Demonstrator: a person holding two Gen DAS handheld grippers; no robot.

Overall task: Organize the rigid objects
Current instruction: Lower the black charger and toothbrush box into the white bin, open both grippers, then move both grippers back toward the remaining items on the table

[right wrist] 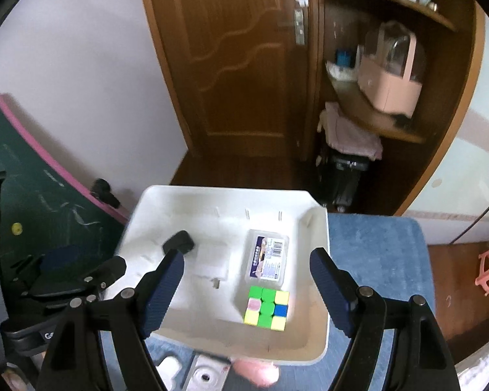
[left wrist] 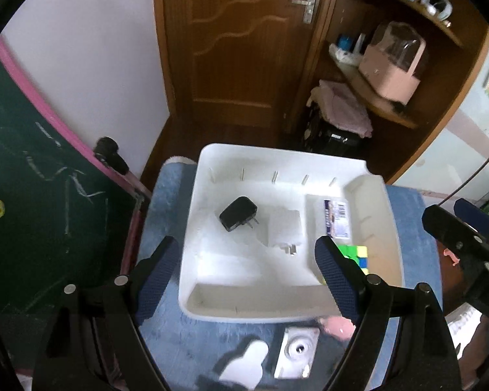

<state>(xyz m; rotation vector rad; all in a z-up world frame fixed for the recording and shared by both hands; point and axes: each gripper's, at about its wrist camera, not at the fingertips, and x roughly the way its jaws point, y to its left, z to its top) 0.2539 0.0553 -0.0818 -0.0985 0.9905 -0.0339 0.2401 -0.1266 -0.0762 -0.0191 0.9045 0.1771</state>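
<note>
A white divided tray (left wrist: 277, 150) (right wrist: 212, 190) sits on a blue mat. In its left part lie a black plug charger (left wrist: 238, 213) (right wrist: 179, 242) and a white plug charger (left wrist: 283, 228) (right wrist: 212, 260). The right compartment holds a clear labelled box (left wrist: 335, 218) (right wrist: 267, 257) and a colour cube (left wrist: 358, 254) (right wrist: 267, 308). My left gripper (left wrist: 246, 254) hangs open above the tray's left part, holding nothing. My right gripper (right wrist: 247, 260) hangs open above the box and the cube, also holding nothing.
On the mat (right wrist: 375, 254) in front of the tray lie a square metal piece (left wrist: 298, 352), a white flat shape (left wrist: 244, 365) and a pink object (left wrist: 337, 325). A green board (left wrist: 32, 195) leans at the left. A brown door (left wrist: 238, 49) and shelves stand behind.
</note>
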